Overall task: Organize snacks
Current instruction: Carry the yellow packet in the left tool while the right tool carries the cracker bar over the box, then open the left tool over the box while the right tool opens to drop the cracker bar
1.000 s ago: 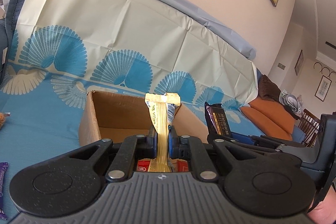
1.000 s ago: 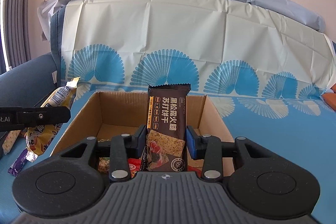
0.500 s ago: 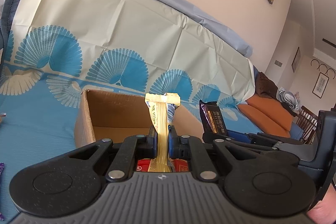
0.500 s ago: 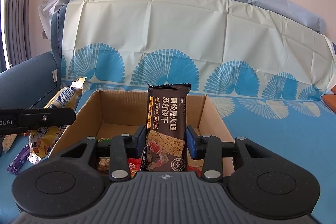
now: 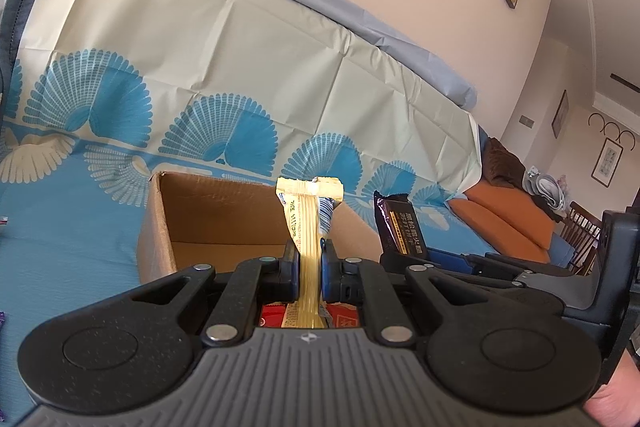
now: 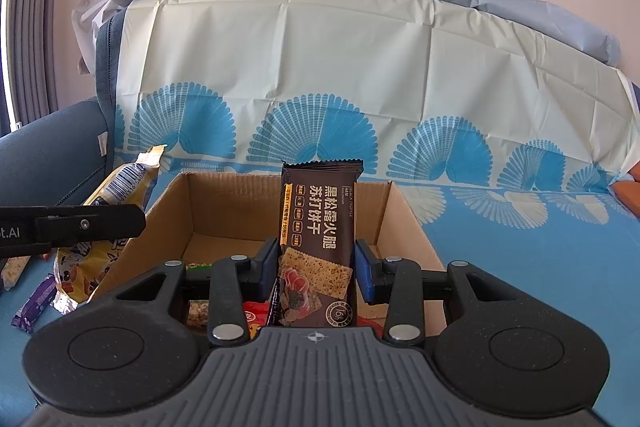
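Both tools loaded, hovering at the cardboard box.

Left tool point(image 5: 309, 269) is clamped edge-on onto a yellow snack packet point(image 5: 306, 223), held upright over the near edge of the open cardboard box point(image 5: 208, 211). Right tool point(image 6: 316, 269) grips a dark brown cracker packet point(image 6: 318, 239), upright, label facing back, above the box's near end. Box sits on a blue fan-print cover point(image 6: 520, 247) over the sofa. Inside the box: a red packet point(image 6: 256, 319) and a grain bar point(image 6: 198, 307) at the near end. Left of the box, on the cover: a purple bar point(image 6: 34, 303).
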`<state>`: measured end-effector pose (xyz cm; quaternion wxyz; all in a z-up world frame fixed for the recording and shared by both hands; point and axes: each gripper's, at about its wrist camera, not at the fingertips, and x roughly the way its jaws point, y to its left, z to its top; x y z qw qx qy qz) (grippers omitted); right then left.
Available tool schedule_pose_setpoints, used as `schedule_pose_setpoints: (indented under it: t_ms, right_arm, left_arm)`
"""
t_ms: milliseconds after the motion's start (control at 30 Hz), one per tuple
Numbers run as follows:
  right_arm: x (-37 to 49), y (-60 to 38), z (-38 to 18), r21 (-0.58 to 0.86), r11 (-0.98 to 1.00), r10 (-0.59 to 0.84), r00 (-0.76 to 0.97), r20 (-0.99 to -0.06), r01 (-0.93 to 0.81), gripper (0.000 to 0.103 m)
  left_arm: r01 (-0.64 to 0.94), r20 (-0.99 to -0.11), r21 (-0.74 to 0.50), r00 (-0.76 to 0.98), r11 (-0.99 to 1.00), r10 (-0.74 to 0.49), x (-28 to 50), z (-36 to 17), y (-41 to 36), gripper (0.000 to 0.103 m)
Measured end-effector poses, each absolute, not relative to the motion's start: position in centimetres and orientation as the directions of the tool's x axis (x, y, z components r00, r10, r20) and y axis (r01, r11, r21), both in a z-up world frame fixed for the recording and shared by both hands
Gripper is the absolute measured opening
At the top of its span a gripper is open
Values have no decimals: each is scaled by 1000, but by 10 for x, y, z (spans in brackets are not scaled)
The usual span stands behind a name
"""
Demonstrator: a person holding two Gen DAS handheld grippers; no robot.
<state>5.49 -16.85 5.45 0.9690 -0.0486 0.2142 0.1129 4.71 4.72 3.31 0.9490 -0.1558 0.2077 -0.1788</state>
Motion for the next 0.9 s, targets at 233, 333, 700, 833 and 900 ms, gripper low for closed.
schedule_pose_setpoints:
  t_ms: [233, 333, 700, 833, 900]
  right_arm:
    - [56, -166, 52, -47, 968, 202, 878, -434, -245, 42]
    - [56, -163, 51, -76, 970, 177, 884, -433, -231, 65]
    - [58, -159, 50, -59, 978, 153, 887, -436, -198, 68]
    - [56, -146, 50, -52, 979, 154, 888, -434, -195, 68]
    - [53, -137, 51, -47, 979, 160, 889, -430, -199, 67]
  left_arm:
    - [293, -343, -391, 833, 873, -434, 48, 31, 47, 19]
    - [303, -348, -378, 829, 875, -437, 47, 30, 42, 39]
    - [259, -318, -354, 870, 898, -376, 41, 31, 48, 42]
    - [219, -328, -302, 890, 928, -317, 33, 34, 57, 51]
    - [186, -336, -280, 900, 942, -278, 28, 36, 66, 54]
